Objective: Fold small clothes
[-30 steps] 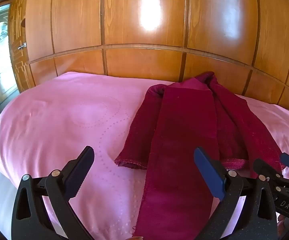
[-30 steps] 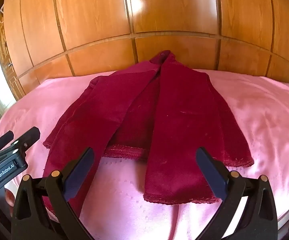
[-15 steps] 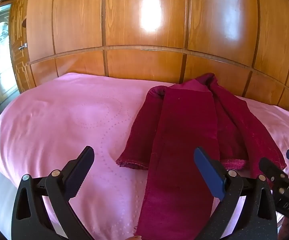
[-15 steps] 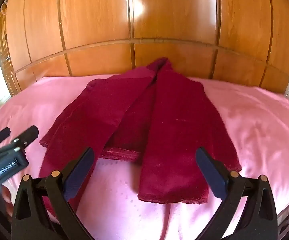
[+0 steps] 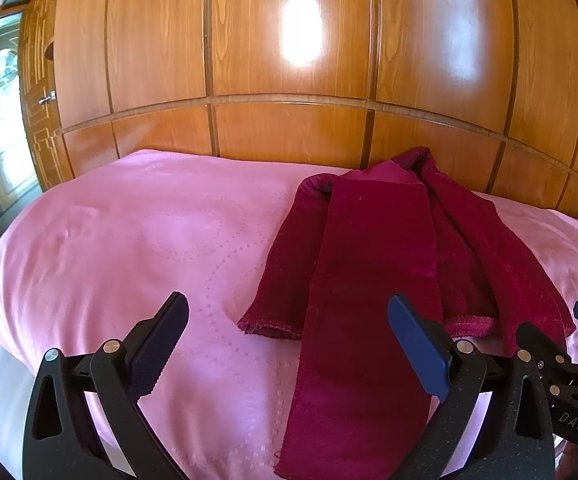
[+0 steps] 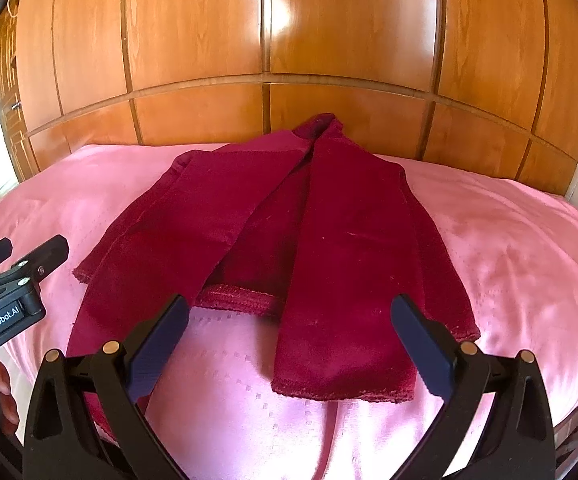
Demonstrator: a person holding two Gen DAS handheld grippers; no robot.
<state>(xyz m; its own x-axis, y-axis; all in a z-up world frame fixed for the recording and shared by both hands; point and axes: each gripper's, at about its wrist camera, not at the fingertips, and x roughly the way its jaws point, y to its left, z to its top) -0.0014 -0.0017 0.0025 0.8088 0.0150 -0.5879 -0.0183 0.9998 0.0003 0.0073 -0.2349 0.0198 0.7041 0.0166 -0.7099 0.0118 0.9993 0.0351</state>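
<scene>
Left gripper (image 5: 288, 336) and right gripper (image 6: 289, 338) jaws spread wide, gripping nothing; maroon garment (image 6: 321, 240) lies ahead on the pink bed (image 6: 529, 248)

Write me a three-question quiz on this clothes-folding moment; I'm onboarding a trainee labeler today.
1. True or false: the left tongs grip the dark red garment.
2. Which surface does the garment lie on?
A. wooden floor
B. pink bedspread
C. glass table
3. Fill in: behind the bed stand glossy ____ panels.

Key:
1. False; both the left and right tongs are open and empty.
2. B
3. wooden
</scene>
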